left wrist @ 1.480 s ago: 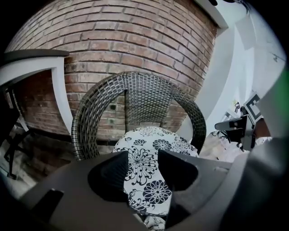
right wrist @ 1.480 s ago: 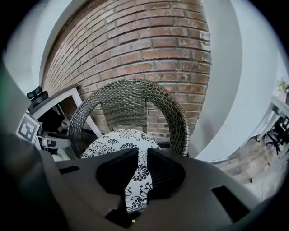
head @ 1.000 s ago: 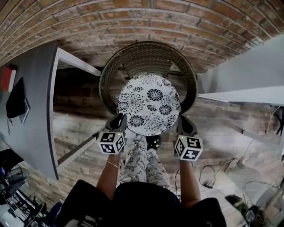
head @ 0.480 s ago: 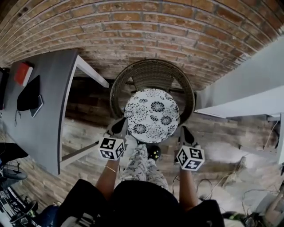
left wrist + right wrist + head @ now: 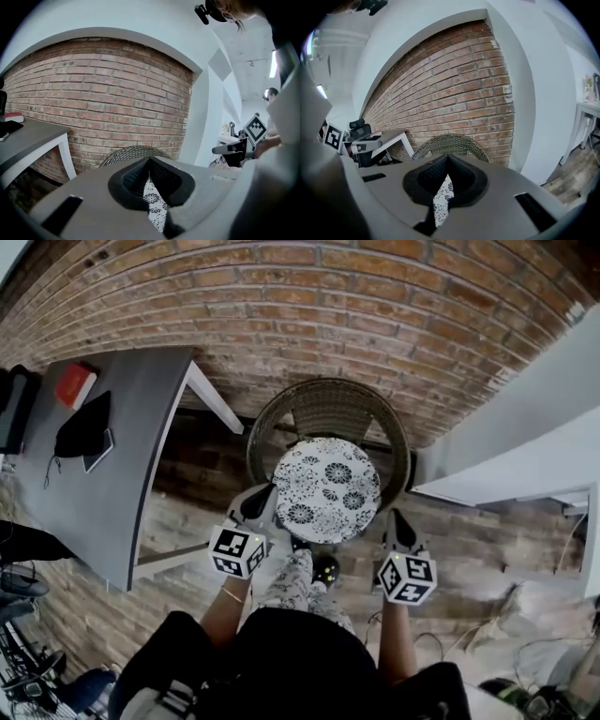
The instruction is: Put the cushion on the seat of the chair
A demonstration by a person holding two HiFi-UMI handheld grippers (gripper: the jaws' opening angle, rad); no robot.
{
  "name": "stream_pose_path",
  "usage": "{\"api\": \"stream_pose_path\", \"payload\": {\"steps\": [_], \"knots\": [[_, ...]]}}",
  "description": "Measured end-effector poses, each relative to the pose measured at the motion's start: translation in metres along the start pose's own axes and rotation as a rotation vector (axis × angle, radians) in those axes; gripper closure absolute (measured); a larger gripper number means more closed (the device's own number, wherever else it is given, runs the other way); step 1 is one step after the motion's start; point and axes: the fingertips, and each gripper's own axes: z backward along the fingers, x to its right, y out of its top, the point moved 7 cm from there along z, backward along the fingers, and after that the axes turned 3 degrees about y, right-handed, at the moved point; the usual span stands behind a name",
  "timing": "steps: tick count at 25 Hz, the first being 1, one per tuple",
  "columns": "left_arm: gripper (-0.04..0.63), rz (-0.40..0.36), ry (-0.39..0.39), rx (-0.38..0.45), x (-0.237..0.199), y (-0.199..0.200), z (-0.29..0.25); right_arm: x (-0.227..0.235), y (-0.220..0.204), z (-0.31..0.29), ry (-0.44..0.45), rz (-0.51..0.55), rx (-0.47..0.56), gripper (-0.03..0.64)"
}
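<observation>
**A:** Jaws on the left gripper point(image 5: 149, 161), shut or what?

**B:** Shut, pads meeting at the tips. Flowered cloth of the cushion point(image 5: 326, 489) fills the slot between the pads just below the tips, so it's pinched on the cushion's left edge.

**A:** Right gripper point(image 5: 447, 157)?

**B:** Same: closed, tips together, a strip of the cushion between the pads. In the head view it sits at the cushion's right-front edge, w/ the left one at the left-front edge.

**A:** Where's the cushion vs. the chair point(image 5: 328, 395)?

**B:** It's round, black-and-white, and lies roughly flat over the seat, inside the curve of the wicker back. Its front edge sticks out toward the person. Whether it rests on the seat or hangs just above it, can't tell from overhead.

**A:** Anything else nearby?

**B:** Grey table point(image 5: 103, 493) to the left of the chair, near but apart, w/ a red box point(image 5: 75, 383) and some dark items on it. Brick wall point(image 5: 328, 296) behind the chair. Person's legs point(image 5: 295, 582) in patterned trousers show below the cushion, btw. the two grippers.
</observation>
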Motion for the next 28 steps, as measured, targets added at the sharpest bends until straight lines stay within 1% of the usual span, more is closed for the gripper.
{"api": "stream_pose_path", "payload": {"steps": [5,9,11,17,21,25,28], "knots": [[0.589,-0.031,-0.018,0.031,0.013,0.015,0.023,-0.011,0.017,0.021,0.009,0.048,0.048,0.617],[0.589,-0.026,-0.030,0.063,0.022,0.029,0.038,-0.024,0.033,0.033,0.035,0.086,0.081,0.617],[0.589,-0.024,-0.023,0.089,0.026,0.037,0.046,-0.029,0.040,0.038,0.048,0.095,0.103,0.617],[0.589,-0.068,-0.008,0.141,0.031,0.059,0.074,-0.044,0.053,0.058,0.086,0.118,0.172,0.617],[0.589,-0.099,-0.007,0.144,0.039,0.061,0.090,-0.051,0.056,0.072,0.101,0.125,0.194,0.617],[0.589,-0.088,-0.015,0.141,0.043,0.061,0.095,-0.055,0.062,0.080,0.115,0.157,0.208,0.617],[0.589,-0.097,-0.011,0.147,0.045,0.066,0.096,-0.054,0.065,0.085,0.117,0.166,0.217,0.617]]}}
